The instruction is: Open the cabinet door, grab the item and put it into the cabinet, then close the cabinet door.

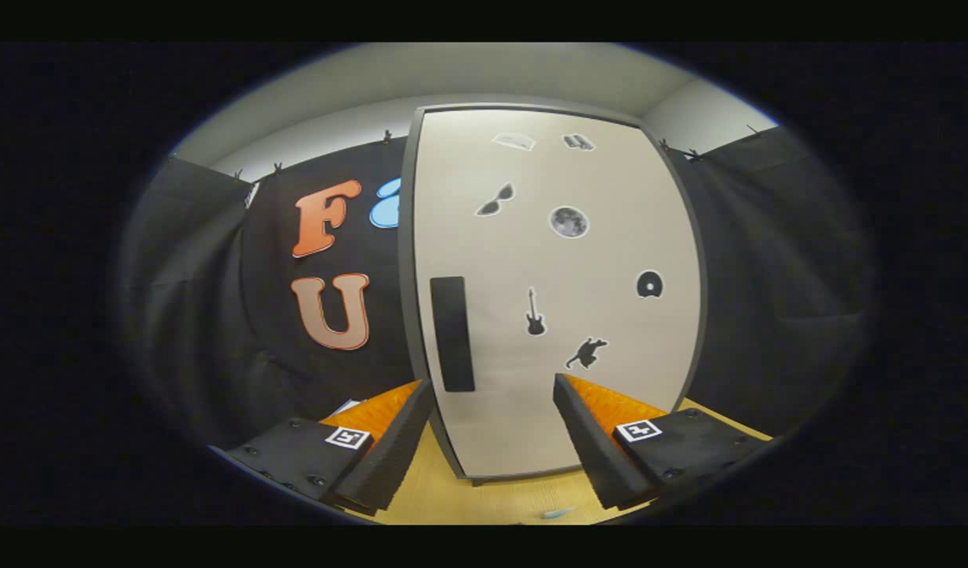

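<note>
A tall cabinet with a pale door (555, 315) and a dark frame stands on a wooden table (491, 501), just ahead of my fingers. The door is closed and carries several small dark stickers. A dark vertical handle pad (452, 333) sits near the door's left edge, slightly above and ahead of my left finger. My gripper (491, 390) is open, with nothing between its fingers, and the door's lower part fills the gap between them. A small pale blue item (558, 513) lies on the table below the fingers.
Black cloth walls hang to the left and right of the cabinet, with a pale ceiling above. The wooden table runs under the cabinet and my fingers. A white scrap (343, 407) lies on the table left of the left finger.
</note>
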Available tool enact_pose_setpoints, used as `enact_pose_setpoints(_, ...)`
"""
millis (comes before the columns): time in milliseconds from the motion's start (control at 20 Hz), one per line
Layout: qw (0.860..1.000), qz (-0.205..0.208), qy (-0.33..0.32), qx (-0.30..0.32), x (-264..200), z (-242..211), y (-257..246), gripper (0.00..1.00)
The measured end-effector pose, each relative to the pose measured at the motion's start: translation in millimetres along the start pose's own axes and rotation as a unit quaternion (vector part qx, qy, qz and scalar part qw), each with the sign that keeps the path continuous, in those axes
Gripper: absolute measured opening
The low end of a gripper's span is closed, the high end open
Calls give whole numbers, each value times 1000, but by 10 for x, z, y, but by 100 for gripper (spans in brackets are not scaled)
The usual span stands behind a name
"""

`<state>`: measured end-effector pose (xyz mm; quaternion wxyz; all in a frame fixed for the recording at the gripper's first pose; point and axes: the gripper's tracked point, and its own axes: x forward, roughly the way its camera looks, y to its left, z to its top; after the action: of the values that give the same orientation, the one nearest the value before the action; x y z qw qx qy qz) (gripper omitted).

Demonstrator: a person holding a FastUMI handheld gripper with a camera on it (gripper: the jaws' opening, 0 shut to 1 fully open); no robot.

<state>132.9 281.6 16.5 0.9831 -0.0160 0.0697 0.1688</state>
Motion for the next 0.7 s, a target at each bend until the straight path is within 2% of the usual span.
enact_pose_setpoints(200, 1000, 13, 8, 3, 391, 70, 218, 95)
enact_pose_setpoints(250, 1000, 9, 7, 1, 458, 98, 207, 91)
enact_pose_setpoints(350, 1000, 2, 5, -5, 579, 121, 187, 73)
enact_pose_setpoints(500, 1000, 1, 21, -6, 694, 68, 186, 69)
enact_pose_setpoints(600, 1000, -1, 22, -7, 749, 62, 169, 53)
enact_pose_setpoints(700, 1000, -9, 23, -8, 724, 80, 117, 48)
